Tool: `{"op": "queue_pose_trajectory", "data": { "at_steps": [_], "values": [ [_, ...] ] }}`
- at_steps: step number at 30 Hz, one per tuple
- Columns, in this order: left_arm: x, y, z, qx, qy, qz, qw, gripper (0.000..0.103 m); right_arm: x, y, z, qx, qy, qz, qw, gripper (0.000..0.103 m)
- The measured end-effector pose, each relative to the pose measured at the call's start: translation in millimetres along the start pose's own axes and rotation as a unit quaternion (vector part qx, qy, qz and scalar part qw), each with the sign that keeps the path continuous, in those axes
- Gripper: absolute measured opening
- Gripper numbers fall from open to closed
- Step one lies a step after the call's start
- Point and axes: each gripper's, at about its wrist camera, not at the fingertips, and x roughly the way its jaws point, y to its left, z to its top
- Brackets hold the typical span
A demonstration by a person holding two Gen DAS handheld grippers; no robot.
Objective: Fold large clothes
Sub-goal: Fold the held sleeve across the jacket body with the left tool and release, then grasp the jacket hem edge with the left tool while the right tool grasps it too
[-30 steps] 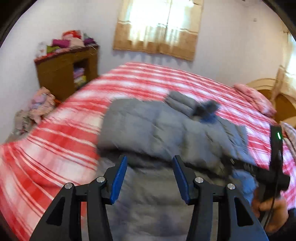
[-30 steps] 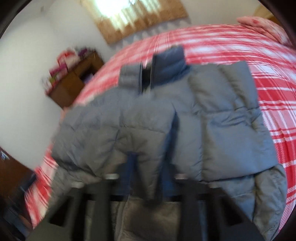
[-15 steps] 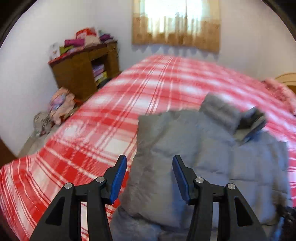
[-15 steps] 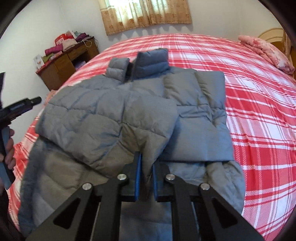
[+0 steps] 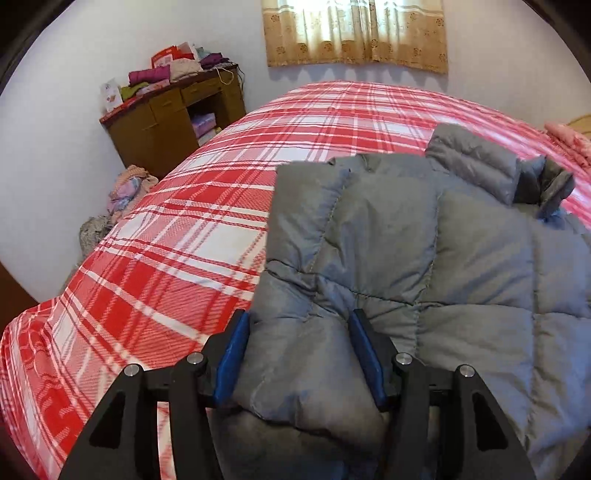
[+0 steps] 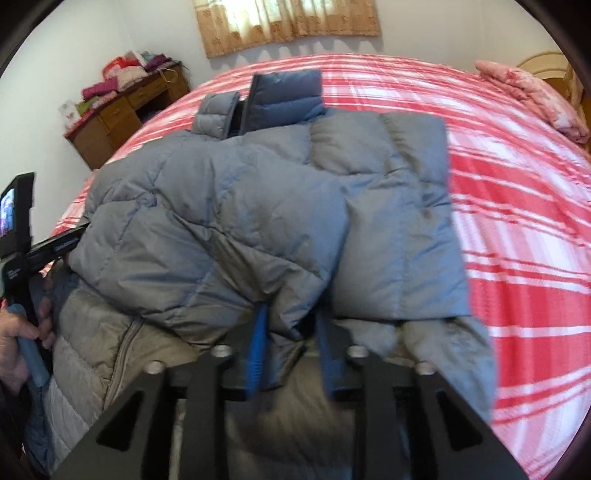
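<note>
Grey puffer jacket (image 5: 424, 258) lies folded on the bed (image 5: 184, 240). Left hand-held gripper (image 5: 299, 363) and right hand-held gripper (image 6: 291, 350) are both opening, jacket folds between their jaws.

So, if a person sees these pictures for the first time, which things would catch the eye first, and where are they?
First is the grey puffer jacket, spread with its sleeves folded in on the red and white plaid bedcover, collar toward the curtained window. Next come the blue-padded grippers at the near hem: the left gripper and the right gripper both have jaws opening with jacket fabric between them. A wooden cabinet piled with clothes stands left of the bed.
</note>
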Motion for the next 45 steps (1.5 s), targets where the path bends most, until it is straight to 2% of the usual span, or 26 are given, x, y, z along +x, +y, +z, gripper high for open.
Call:
{"op": "queue_pose_trajectory", "data": {
  "at_steps": [2,4,6,9,12,18,19,20,21,22,23,29,33,35,41,45],
  "values": [
    [-17.3,8.0,8.6,-0.009,-0.015,-0.015,0.9997,0.057,-20.5,-2.2,11.4,0.009,-0.032,0.011,0.999,0.057],
    [-40.6,14.3,23.6,-0.003,-0.049,-0.019,0.9986,0.057,-39.2,-2.0,33.8,0.022,-0.064,0.017,0.998,0.065],
    [-52.1,14.6,39.9,0.004,-0.062,-0.024,0.9978,0.060,-42.5,-2.2,61.0,0.033,-0.073,0.032,0.996,0.066],
    [-55.5,10.7,72.6,0.007,-0.055,-0.058,0.9968,0.061,-18.9,-9.1,111.6,0.065,-0.065,0.034,0.995,0.066],
    [-46.5,5.0,99.8,0.011,-0.040,-0.066,0.9970,0.062,17.1,-16.0,145.5,0.087,-0.050,0.033,0.994,0.066],
    [-18.8,-17.3,136.5,0.022,-0.032,-0.059,0.9975,0.062,76.7,-33.9,177.1,0.143,-0.016,0.012,0.990,0.066],
    [-15.1,-18.9,141.1,0.021,-0.030,-0.063,0.9974,0.063,85.5,-37.4,178.5,0.145,-0.006,0.004,0.989,0.061],
    [-9.5,-23.7,147.2,0.019,-0.027,-0.065,0.9973,0.063,91.9,-41.5,176.7,0.149,0.000,-0.003,0.989,0.050],
    [-6.1,-28.0,151.0,0.020,-0.025,-0.066,0.9973,0.063,95.3,-44.9,174.7,0.151,0.003,0.000,0.989,0.043],
    [-2.8,-33.4,154.1,0.023,-0.025,-0.068,0.9972,0.063,97.9,-49.5,172.0,0.154,0.006,0.006,0.988,0.028],
    [0.5,-39.0,157.0,0.026,-0.025,-0.073,0.9967,0.063,97.4,-53.6,165.0,0.154,0.005,0.014,0.988,0.020],
    [9.5,-68.3,165.9,0.034,-0.023,-0.109,0.9932,0.063,88.5,-64.0,130.9,0.147,-0.010,0.021,0.989,0.016],
    [10.9,-86.6,173.5,0.034,-0.020,-0.119,0.9921,0.063,102.6,-72.6,101.9,0.136,-0.009,-0.002,0.991,0.010],
    [10.5,-96.3,178.1,0.035,-0.020,-0.124,0.9915,0.063,103.0,-76.0,91.6,0.127,-0.030,0.005,0.991,0.008],
    [27.0,-139.5,193.9,0.049,-0.003,-0.125,0.9909,0.063,99.7,-80.3,82.6,0.138,-0.055,0.026,0.989,0.008],
    [49.2,-168.4,196.1,0.041,0.027,-0.139,0.9891,0.063,100.0,-81.0,82.6,0.138,-0.059,0.029,0.988,0.008]
  ]
}}
